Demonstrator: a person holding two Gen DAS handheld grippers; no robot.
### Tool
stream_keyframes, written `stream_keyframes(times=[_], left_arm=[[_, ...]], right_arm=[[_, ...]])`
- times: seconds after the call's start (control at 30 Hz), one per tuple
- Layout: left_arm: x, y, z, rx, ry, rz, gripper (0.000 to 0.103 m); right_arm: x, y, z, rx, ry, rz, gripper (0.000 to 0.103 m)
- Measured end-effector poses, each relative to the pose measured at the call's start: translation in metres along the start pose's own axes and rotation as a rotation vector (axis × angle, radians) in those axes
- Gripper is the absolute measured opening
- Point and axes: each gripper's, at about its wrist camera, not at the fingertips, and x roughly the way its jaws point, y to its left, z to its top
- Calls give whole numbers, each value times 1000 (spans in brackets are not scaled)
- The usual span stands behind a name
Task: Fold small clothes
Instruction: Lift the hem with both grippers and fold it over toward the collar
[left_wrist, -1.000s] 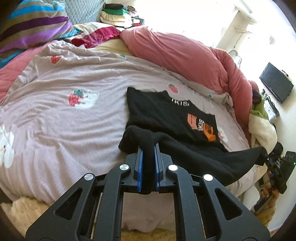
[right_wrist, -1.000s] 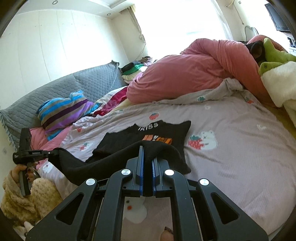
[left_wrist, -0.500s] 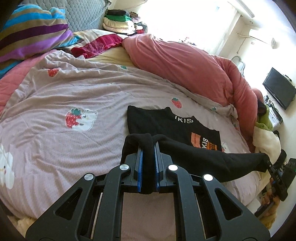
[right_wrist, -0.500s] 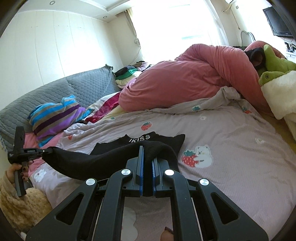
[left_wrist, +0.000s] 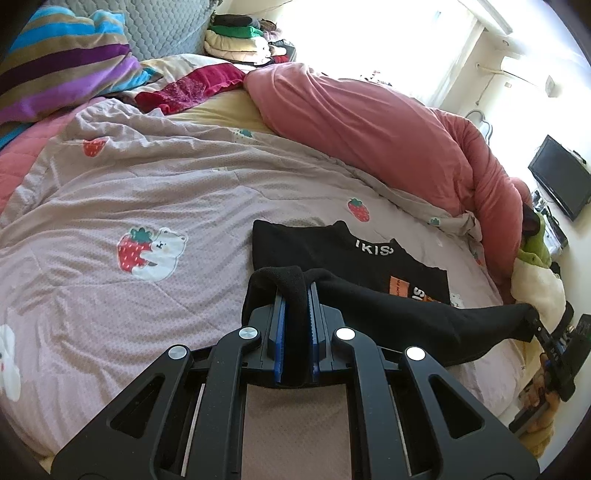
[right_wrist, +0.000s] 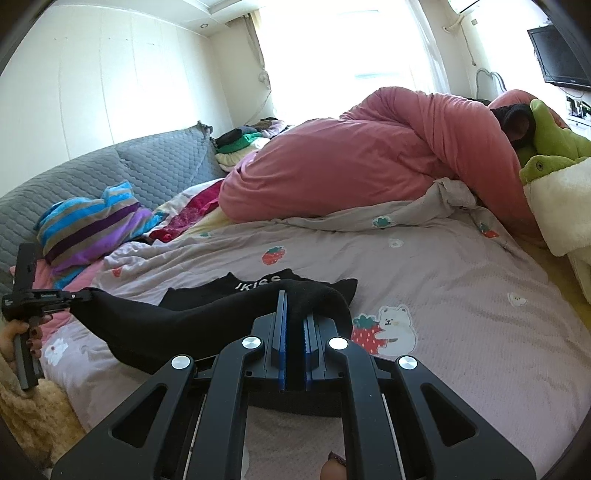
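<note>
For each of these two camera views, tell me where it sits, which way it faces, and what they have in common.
Left wrist: rides the left gripper, looking forward and down across the bed; own jaws clamped on the black shirt, the right gripper at right.
Right wrist: rides the right gripper, facing over the bed toward the window; own jaws clamped on the shirt, the left gripper and hand at left.
Shared: shirt, pink duvet, striped pillow.
</note>
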Motion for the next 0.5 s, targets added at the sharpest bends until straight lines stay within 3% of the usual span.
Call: stream_keyframes(times=[0.5], left_arm=[[36, 5, 23, 19, 8, 10, 4]], right_arm=[[48, -1, 12, -26, 57, -88, 6]])
